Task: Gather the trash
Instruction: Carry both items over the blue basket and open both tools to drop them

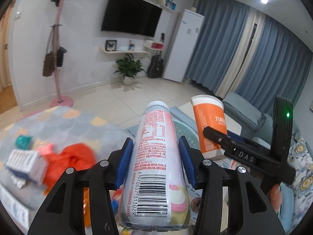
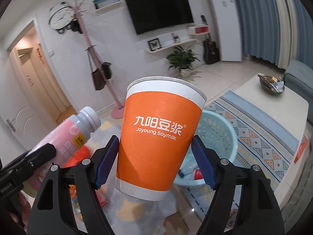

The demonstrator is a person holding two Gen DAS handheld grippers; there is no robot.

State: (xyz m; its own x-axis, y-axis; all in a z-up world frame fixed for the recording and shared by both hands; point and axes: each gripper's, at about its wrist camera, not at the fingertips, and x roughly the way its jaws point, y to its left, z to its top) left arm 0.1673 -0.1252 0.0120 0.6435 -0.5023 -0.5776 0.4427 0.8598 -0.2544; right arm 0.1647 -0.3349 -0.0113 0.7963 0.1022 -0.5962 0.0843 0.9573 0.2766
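Between left hand-held gripper (image 1: 155, 159) pads, bottle (image 1: 154, 160) lengthwise, cap forward

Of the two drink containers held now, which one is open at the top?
The orange paper cup in the right tool; its rim has no lid. The pink bottle in the left tool wears a white cap.

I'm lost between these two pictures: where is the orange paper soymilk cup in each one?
Left wrist view: the orange paper soymilk cup sits right of centre, held by the right gripper.
Right wrist view: it fills the centre, clamped between the blue pads.
Shared landmark: the black wall-mounted television.
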